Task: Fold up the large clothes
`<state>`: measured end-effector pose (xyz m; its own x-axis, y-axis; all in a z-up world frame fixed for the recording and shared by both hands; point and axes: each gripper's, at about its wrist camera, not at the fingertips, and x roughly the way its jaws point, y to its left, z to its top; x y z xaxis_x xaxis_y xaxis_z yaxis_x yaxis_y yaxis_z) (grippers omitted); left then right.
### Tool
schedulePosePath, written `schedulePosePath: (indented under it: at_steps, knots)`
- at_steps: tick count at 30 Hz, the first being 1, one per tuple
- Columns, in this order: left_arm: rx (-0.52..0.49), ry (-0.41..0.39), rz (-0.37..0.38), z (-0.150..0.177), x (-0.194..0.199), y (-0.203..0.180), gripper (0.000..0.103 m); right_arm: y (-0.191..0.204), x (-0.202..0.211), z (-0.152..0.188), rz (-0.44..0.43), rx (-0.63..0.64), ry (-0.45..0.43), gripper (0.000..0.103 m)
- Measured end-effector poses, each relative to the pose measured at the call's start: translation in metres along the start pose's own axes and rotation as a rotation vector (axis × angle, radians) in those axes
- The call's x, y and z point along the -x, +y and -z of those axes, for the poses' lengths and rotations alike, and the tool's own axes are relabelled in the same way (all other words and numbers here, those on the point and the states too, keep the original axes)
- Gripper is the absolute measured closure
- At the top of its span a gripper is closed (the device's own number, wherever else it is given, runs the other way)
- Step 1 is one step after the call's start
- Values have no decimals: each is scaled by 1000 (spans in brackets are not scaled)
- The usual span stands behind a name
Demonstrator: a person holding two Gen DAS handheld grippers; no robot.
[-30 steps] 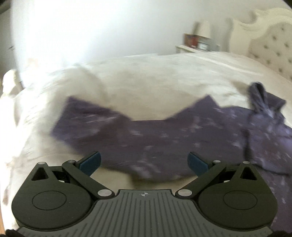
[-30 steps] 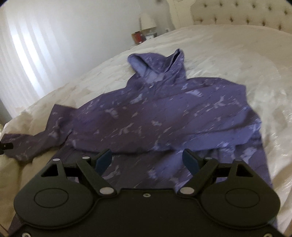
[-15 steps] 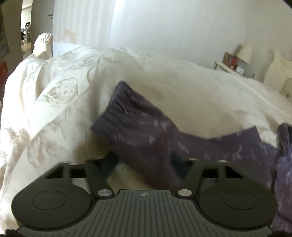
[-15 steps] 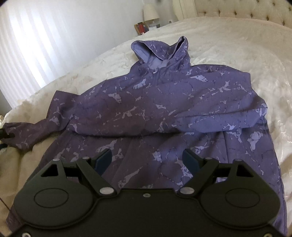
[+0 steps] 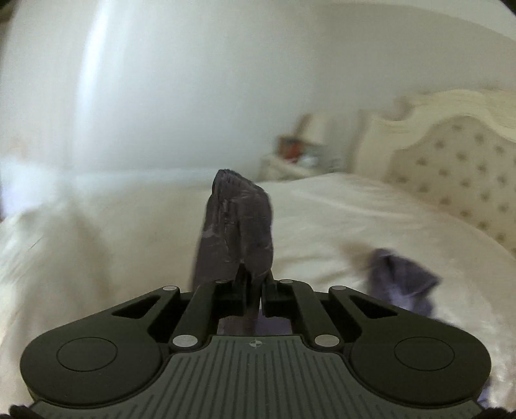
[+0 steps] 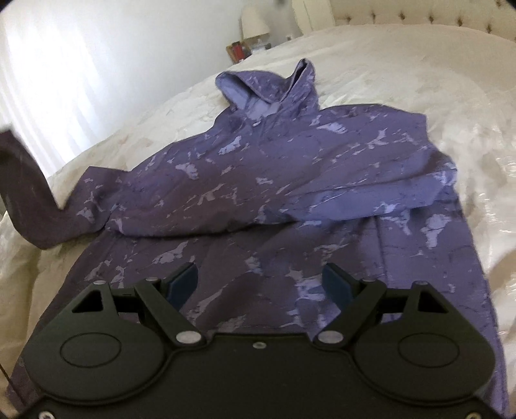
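Observation:
A purple hoodie (image 6: 290, 180) with pale marbled patches lies spread on the bed, hood at the far end, one sleeve folded across its chest. My left gripper (image 5: 254, 290) is shut on the cuff end of the other sleeve (image 5: 235, 232), which sticks up dark from between the jaws above the bed. That raised sleeve (image 6: 22, 180) shows at the left edge of the right wrist view. The hood (image 5: 403, 280) lies blurred at the lower right of the left wrist view. My right gripper (image 6: 259, 283) hovers open over the hoodie's lower body, nothing between its blue pads (image 6: 182, 283).
A cream quilted bedspread (image 6: 403, 74) covers the bed. A tufted headboard (image 5: 451, 174) stands at the far end. A nightstand with a lamp (image 6: 254, 24) and small items is beside it. A bright curtained wall (image 6: 64, 64) is on the left.
My left gripper closed on the sleeve's cuff end and lifted it off the bed; the view swung up toward the headboard. The right gripper stayed over the hoodie's hem, still open.

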<state>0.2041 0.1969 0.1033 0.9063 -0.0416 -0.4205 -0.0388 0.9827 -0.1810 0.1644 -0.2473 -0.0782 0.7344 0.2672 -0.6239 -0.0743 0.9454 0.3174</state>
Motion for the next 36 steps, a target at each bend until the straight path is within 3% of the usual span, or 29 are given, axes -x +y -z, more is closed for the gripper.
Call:
schedulePosePath:
  at_steps: [4, 8, 15, 18, 24, 25, 27, 32, 36]
  knots:
    - [-73, -42, 124, -16, -3, -68, 96, -10, 5, 1, 13, -19, -41, 17]
    - [-135, -64, 238, -10, -13, -136, 96, -22, 12, 0, 14, -44, -77, 17]
    - [-171, -6, 424, 36, -52, -233, 96, -46, 21, 0, 27, -105, -120, 17]
    - [-189, 54, 446, 60, -81, -256, 95, -54, 25, 0, 31, -127, -130, 17]
    - [-214, 186, 408, 113, -110, -256, 92, -65, 27, 1, 36, -148, -142, 17]
    - [-213, 220, 404, 118, -111, -253, 90, -66, 27, 2, 36, -149, -142, 17]
    - [-205, 253, 413, 126, -115, -251, 76, -66, 27, 2, 37, -145, -139, 17]
    - [-285, 250, 437, 127, -96, -243, 57, -63, 24, 5, 38, -126, -132, 17]
    - [-325, 230, 464, 135, -84, -237, 51, -60, 22, 6, 42, -111, -128, 17]
